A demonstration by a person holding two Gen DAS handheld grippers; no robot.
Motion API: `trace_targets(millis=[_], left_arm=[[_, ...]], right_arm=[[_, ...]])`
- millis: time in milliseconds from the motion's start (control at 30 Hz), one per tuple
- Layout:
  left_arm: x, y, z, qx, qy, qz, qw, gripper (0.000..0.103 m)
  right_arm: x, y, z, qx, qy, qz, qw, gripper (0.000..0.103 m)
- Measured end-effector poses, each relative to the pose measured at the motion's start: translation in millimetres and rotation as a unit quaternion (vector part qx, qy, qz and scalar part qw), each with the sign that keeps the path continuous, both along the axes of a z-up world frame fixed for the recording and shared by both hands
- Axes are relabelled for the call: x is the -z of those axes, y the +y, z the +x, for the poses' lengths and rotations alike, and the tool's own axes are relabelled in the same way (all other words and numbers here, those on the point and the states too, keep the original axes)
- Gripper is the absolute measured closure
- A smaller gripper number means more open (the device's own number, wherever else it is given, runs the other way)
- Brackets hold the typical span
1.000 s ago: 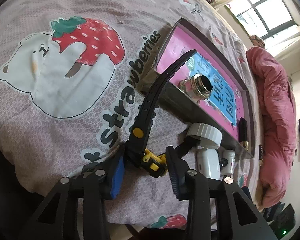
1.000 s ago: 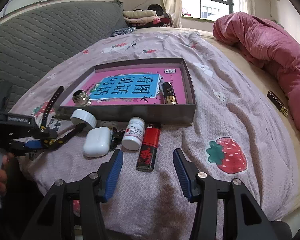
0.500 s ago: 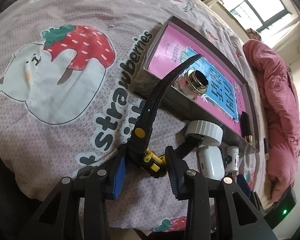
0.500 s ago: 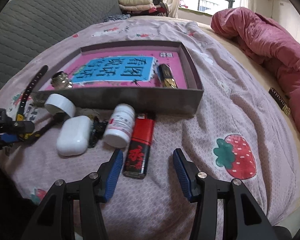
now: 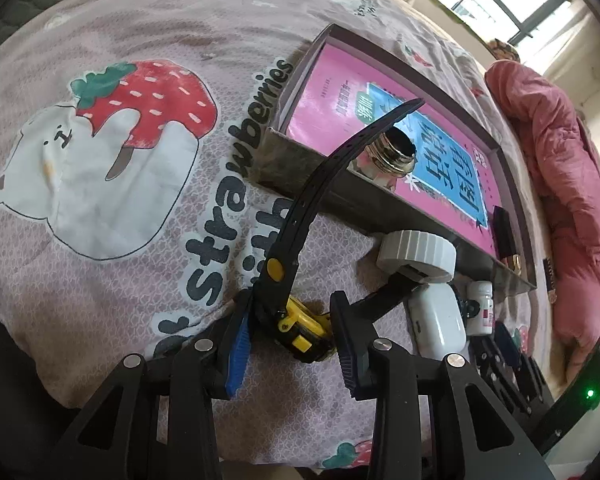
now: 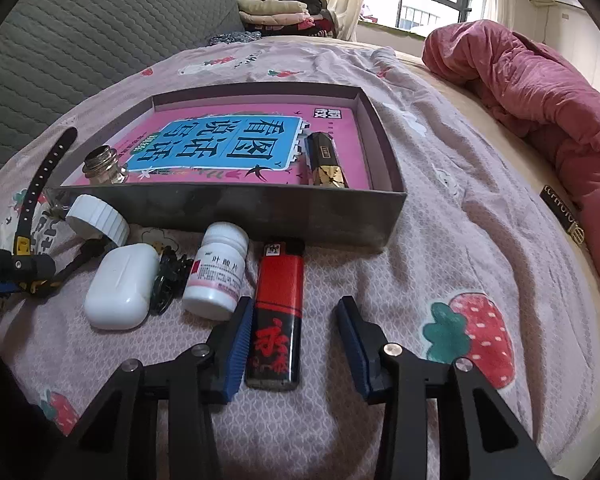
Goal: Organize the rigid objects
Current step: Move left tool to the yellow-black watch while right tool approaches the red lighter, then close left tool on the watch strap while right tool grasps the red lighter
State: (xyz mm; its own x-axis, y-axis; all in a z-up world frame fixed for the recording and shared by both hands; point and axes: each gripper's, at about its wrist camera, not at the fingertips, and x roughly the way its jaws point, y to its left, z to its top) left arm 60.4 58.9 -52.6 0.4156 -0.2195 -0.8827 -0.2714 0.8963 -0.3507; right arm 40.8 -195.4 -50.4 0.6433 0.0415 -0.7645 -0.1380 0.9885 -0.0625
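My left gripper [image 5: 290,334] pinches the yellow watch [image 5: 300,330] on the bed [image 5: 100,240], its fingers partly shut on both sides. The strap [image 5: 320,184] sticks up over the box [image 5: 340,196]. My right gripper [image 6: 294,340] is closing around the red lighter [image 6: 278,312]; the left finger [image 6: 236,344] touches it, the right one is still apart.

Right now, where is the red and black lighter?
In the right wrist view, the red and black lighter lies on the bedsheet, between the closing right tool's fingers, right of the white pill bottle, before the grey box.
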Motion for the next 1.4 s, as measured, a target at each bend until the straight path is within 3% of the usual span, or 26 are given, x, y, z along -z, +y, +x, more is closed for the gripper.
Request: trace_targets(millis=[167, 533, 600, 767, 1400], left_arm=[[0, -4, 1, 0.015, -0.003, 0.021, 0.9996, 0.065], [-4, -2, -5, 0.044, -0.020, 0.040, 0.9980, 0.067], [-5, -1, -6, 0.047, -0.022, 0.044, 0.9977, 0.075], [-14, 3, -12, 0.059, -0.036, 0.050, 0.9963, 0.081], [-48, -4, -26, 0.073, -0.087, 0.078, 0.9905, 0.082]], right_arm=[[0, 2, 0, -0.019, 0.000, 0.009, 1.000, 0.080], [-1, -2, 1, -0.026, 0.003, 0.026, 0.999, 0.080], [-1, -2, 0, -0.028, 0.003, 0.024, 0.999, 0.080], [-1, -3, 1, -0.028, 0.003, 0.025, 0.999, 0.080], [-24, -9, -16, -0.037, -0.030, 0.046, 0.998, 0.080]])
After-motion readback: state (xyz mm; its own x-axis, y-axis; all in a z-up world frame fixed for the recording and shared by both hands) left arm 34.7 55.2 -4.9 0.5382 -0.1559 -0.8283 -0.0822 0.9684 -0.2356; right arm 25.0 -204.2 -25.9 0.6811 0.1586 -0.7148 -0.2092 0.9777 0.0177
